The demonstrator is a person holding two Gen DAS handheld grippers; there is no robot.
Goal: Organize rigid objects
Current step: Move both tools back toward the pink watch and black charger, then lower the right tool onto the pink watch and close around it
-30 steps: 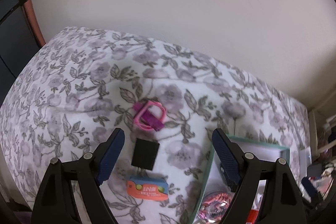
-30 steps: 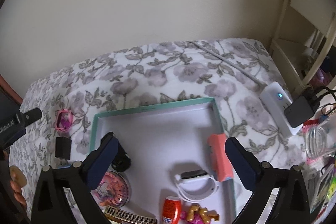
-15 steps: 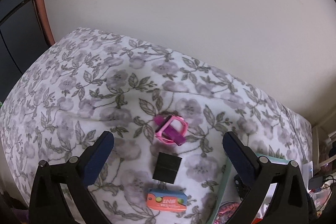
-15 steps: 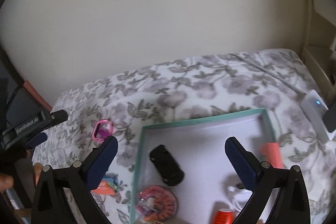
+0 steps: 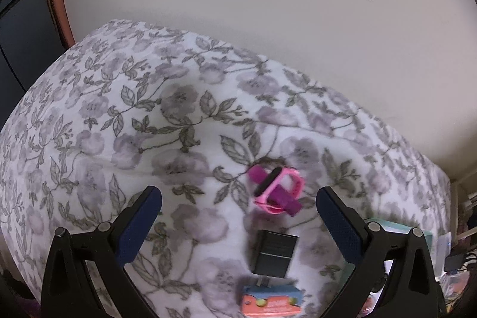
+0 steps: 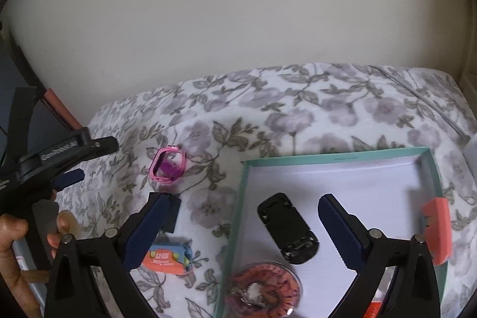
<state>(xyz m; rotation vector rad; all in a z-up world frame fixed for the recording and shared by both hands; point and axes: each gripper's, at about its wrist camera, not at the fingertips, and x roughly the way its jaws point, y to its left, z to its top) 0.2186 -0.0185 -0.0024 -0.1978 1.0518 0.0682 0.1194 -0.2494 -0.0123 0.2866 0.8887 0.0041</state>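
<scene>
Floral bedspread [image 5: 179, 139] is filling the frame, pink watch [image 5: 275, 191] lying low centre, charger [image 5: 275, 254] just below. Left gripper [image 5: 238, 216] is hovering wide, empty; right gripper [image 6: 241, 224] likewise. Risk: soft bedding is giving, fingers snagging fabric or knocking the watch away.

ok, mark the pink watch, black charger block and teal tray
pink watch [image 5: 278, 191]: left wrist view, on its face frame
black charger block [image 5: 275, 254]: left wrist view, top face
teal tray [image 6: 334, 157]: right wrist view, far rim
</scene>
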